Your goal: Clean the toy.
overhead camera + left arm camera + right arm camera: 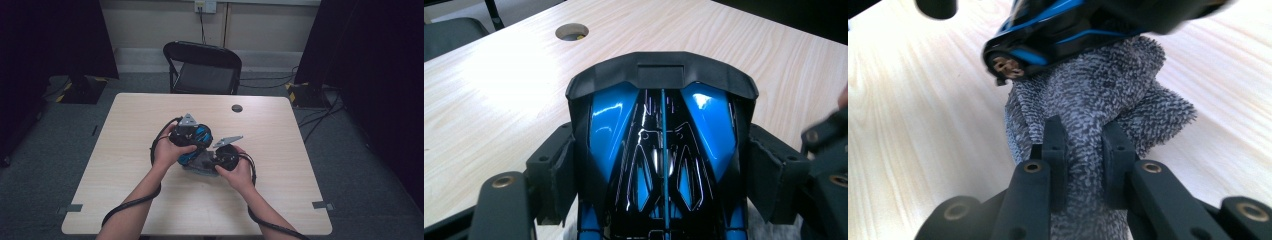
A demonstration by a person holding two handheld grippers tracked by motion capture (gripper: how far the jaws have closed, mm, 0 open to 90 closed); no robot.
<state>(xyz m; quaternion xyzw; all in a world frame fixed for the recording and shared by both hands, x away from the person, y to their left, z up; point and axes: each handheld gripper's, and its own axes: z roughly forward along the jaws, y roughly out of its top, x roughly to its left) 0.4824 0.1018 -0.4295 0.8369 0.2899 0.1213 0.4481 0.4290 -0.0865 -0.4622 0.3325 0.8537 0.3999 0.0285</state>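
The left gripper (663, 165) has its jaws clamped across the sides of a glossy blue and black toy car (661, 145), a pad pressed on each flank, holding it a little above the middle of the table (489, 100). In the high view the car (199, 136) sits between the two hands, near the table's centre. The right gripper (1087, 150) has its jaws pinched tight on a fold of grey cloth (1098, 95), and the cloth's free end lies up against the underside and edge of the car (1048, 30). The work in hand looks like wiping the car with the cloth.

To do this step well:
- Keep the left grip firm and steady; the shell is slick and curved, so it could twist or slide out if the cloth pushes sideways against it
- Push the cloth toward the clamped sides rather than away from them, so each stroke seats the car deeper in the jaws
- Use short, light strokes; the pinched cloth is soft and bunches easily, and a long drag would likely fold it under instead of rubbing
- Keep the right jaws themselves off the paint and let the loose flap do the contact
- Turn the car with the left hand to bring fresh faces to the cloth, rather than reaching the right hand around it
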